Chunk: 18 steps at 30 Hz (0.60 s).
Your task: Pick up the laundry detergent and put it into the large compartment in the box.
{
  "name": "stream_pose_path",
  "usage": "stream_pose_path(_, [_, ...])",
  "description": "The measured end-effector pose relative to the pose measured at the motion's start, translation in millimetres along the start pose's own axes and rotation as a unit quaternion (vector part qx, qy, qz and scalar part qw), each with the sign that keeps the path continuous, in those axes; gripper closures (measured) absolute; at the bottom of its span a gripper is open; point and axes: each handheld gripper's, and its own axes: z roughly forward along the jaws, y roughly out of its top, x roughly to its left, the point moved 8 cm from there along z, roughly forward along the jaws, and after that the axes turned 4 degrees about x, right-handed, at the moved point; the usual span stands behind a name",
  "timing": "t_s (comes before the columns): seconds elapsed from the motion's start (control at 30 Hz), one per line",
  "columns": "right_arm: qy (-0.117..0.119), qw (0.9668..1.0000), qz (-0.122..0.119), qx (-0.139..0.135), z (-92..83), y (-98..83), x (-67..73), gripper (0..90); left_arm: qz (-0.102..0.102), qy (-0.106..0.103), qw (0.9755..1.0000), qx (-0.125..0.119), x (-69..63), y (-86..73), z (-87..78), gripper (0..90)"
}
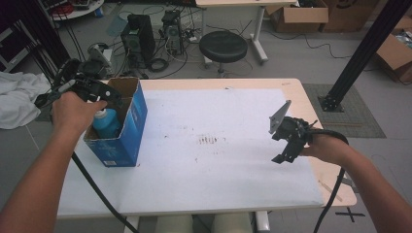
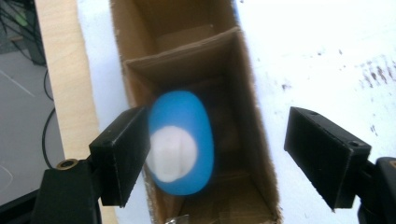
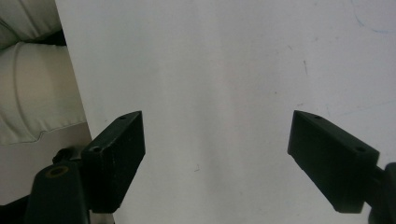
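Blue bottle upright in the cardboard box, frame centre — likely smooth, rigid plastic, best pinched across its body — left gripper fingers wide open, holding nothing.

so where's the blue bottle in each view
high view: the blue bottle stands inside the open blue box at the table's left, under the left hand.
left gripper view: centre, seen from above, white cap up, beside one jaw of the open left tongs.
right gripper view: not in this picture.
shared landmark: the box's cardboard inside.
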Motion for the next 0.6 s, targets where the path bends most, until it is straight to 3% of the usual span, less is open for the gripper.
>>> stream_pose_path(0.37, [-0.001, 1.0000, -0.001, -0.001, -1.2, 1.2, 1.1, 18.7, 0.047, -0.009, 0.9988, -0.006, -25.2, 4.1, -5.8, 19.4])
stream_pose_path(0.6, [-0.002, 1.0000, 0.000, 0.000, -1.7, 1.5, 1.9, 18.7, 0.102, -0.016, 0.9946, -0.014, -53.7, 8.8, -12.5, 18.7])
